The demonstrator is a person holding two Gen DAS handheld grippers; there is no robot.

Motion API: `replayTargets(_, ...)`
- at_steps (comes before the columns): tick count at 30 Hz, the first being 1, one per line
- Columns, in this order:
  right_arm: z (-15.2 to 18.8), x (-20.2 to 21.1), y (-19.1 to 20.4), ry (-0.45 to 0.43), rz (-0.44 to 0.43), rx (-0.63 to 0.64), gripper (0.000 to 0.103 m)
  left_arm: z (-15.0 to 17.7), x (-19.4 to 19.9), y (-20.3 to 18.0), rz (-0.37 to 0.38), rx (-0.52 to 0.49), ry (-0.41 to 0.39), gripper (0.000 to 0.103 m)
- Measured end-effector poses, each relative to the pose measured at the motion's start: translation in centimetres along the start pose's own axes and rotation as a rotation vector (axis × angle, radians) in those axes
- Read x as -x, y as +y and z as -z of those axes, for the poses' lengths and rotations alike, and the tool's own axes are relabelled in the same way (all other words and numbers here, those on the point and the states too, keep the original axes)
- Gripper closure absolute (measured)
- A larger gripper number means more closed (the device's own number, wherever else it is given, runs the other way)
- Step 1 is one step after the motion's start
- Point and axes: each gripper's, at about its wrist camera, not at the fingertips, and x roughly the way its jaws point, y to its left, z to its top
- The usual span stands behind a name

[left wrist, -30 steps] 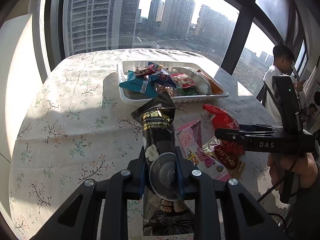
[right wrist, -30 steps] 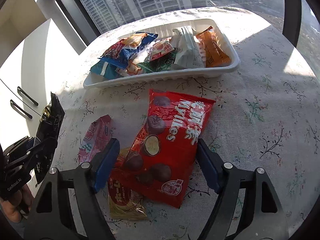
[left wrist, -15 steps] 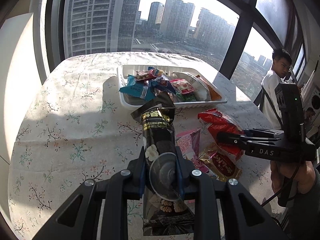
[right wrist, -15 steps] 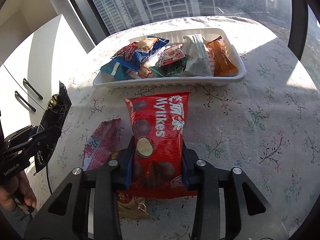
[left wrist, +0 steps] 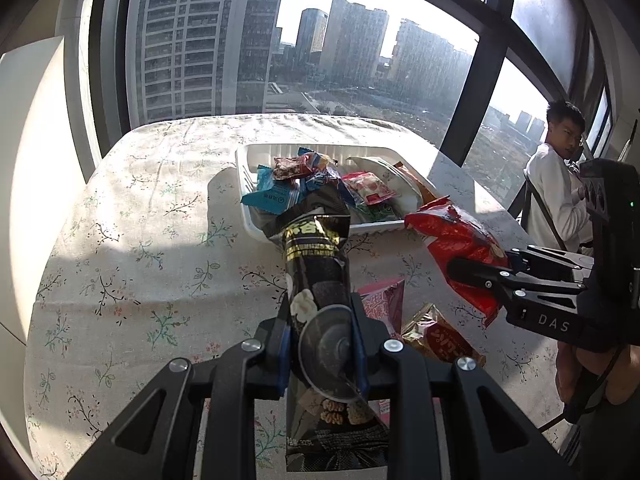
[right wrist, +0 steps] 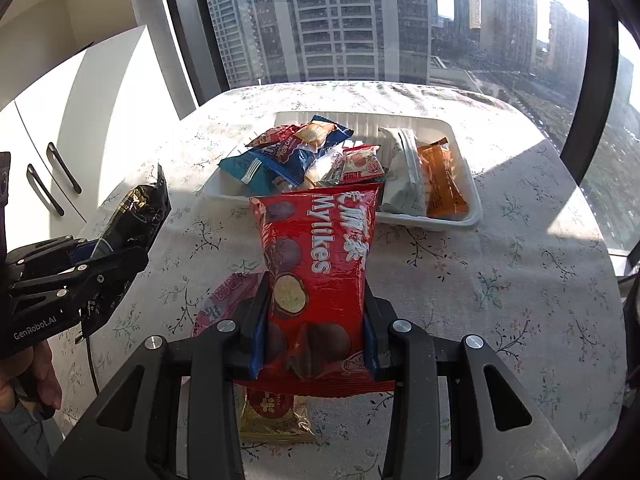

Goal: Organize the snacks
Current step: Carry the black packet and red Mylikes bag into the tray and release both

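My left gripper [left wrist: 322, 344] is shut on a black snack bag [left wrist: 316, 256] and holds it above the table; it also shows at the left of the right wrist view [right wrist: 132, 224]. My right gripper [right wrist: 314, 320] is shut on a red Mylikes bag [right wrist: 316, 248], lifted off the table; the bag also shows in the left wrist view [left wrist: 460, 240]. A white tray [right wrist: 472, 216] holding several snack packets stands farther back, also in the left wrist view [left wrist: 244, 172]. A pink packet [left wrist: 384, 304] and a gold-red packet [left wrist: 440, 340] lie on the tablecloth below the grippers.
The round table has a floral cloth [left wrist: 140, 240] and stands by large windows. White cabinets [right wrist: 60, 152] are at the left. A person in white [left wrist: 556, 200] sits beyond the table's right edge.
My right gripper closed on the red Mylikes bag and lifted it off the table. My left gripper rose a little with the black bag still held.
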Motion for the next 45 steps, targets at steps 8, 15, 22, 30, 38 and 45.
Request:
replayTargets(8, -2.7, 0.1, -0.9, -0.043, -0.003, 0.001, 0.069, -3.6, -1.2, -0.2, 0.005, -0.021, -0.028, 0.077)
replayTargets(15, -7.1, -0.3, -3.7, -0.108, 0.004, -0.026, 0.069, -8.1, -3.4, 0.2, -0.002, -0.037, -0.049, 0.077)
replayTargets(22, -11.0, -3.2, -5.6, -0.124, -0.028, -0.04, 0.069, -11.9, -7.8, 0.8, -0.032, -0.053, -0.024, 0.076)
replayTargets(30, -12.6, -9.9, -5.7, -0.041, -0.041, -0.045, 0.069, -12.8, -13.5, 0.5, -0.073, -0.078, 0.065, 0.074)
replayTargets(38, -11.6, -13.1, -6.7, -0.013, -0.038, -0.043, 0.064, -12.0, -15.8, 0.5, -0.083, -0.078, 0.092, 0.067)
replayTargets(45, -11.0, -13.3, -6.6, -0.029, -0.037, -0.034, 0.055, -12.1, -16.1, 0.3, -0.087, -0.076, 0.083, 0.057)
